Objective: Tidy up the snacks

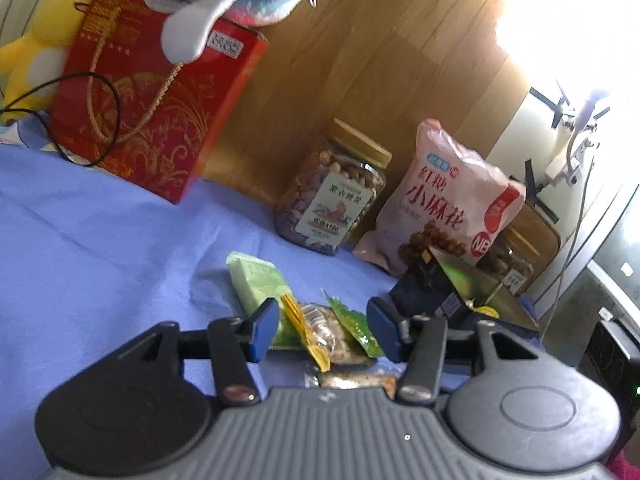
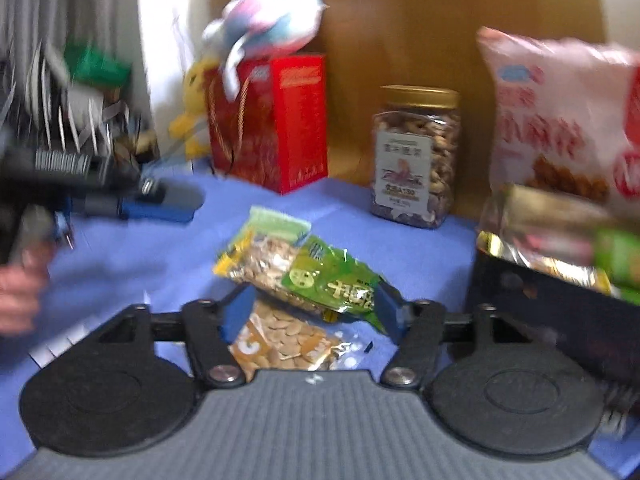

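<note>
Snack packets [image 2: 304,276] lie heaped on the blue worktop [image 2: 120,264], long axis crosswise between the spread fingers of the right hand-held gripper [image 2: 310,312], nearer than the spread left hand-held gripper [image 1: 326,330].

Both views are fisheye lenses riding low just behind a pair of blue-padded fingers, looking forward over a blue cloth surface [image 1: 100,240] toward a wooden panel at the back. The left wrist view is tilted, its horizon sloping, and sits close above a small heap of snack packets. The right wrist view is level, blurred, and equally close to the same heap from a spot further right, with the other gripper [image 2: 160,204] at its left edge. Both share the red gift box with gold cord [image 1: 160,120] [image 2: 280,120], the clear gold-lidded nut jar [image 1: 332,196] [image 2: 416,156] and the pink snack bag [image 1: 444,200] [image 2: 560,120].
</note>
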`<state>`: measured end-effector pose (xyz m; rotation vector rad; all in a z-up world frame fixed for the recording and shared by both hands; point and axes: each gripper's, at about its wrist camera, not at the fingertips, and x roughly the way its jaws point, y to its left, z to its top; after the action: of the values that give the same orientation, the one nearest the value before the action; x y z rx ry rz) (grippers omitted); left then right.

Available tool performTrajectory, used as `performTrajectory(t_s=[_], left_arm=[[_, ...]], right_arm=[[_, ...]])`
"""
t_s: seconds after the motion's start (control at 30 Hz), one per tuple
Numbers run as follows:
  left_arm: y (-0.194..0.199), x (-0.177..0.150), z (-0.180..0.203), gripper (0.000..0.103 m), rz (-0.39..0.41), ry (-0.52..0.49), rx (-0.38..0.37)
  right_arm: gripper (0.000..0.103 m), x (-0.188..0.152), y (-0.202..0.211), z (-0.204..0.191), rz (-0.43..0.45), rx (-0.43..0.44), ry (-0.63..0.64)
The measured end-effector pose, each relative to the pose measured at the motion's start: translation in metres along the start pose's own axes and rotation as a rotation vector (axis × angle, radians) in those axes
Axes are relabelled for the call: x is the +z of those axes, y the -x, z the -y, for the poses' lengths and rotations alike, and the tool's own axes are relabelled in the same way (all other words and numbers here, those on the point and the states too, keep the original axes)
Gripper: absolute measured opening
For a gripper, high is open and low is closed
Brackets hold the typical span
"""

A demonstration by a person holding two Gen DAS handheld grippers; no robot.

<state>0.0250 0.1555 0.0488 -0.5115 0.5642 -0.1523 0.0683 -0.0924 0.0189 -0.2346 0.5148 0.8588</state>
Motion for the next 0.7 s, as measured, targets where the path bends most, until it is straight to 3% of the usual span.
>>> performTrajectory(t_s=[0.23,0.27,0.3,0.33,0.5,0.7], left_arm=[[0.002,-0.011,-0.007,0.051,-0.009,0.053,-0.018],[0.006,-0.013,-0.007,0.051,-0.003,0.047,-0.013],[0.009,-0.014,-0.007,0.051,0.001,0.044,-0.005],[0.013,-0.015,-0.008,0.051,0.004,0.043,0.005],[0.032,-0.016,-0.013,0.051,0.035,0.075,0.019],[0.051,-0.024,-0.012,0.051,0.044,0.08,0.002]], right_arm=[[0.076,0.005,-0.047,-0.011,-0.098,-0.016,0.109],[0.066,0.005,-0.049,-0.008,-0.089,-0.006,0.101],[0.036,0.005,-0.049,-0.007,-0.08,0.002,0.104],[0.018,0.005,-0.048,-0.007,-0.075,0.014,0.117],[0.011,-0.003,-0.04,-0.023,-0.048,-0.026,0.205],[0.01,-0.011,0.0,-0.047,-0.032,0.013,0.284]])
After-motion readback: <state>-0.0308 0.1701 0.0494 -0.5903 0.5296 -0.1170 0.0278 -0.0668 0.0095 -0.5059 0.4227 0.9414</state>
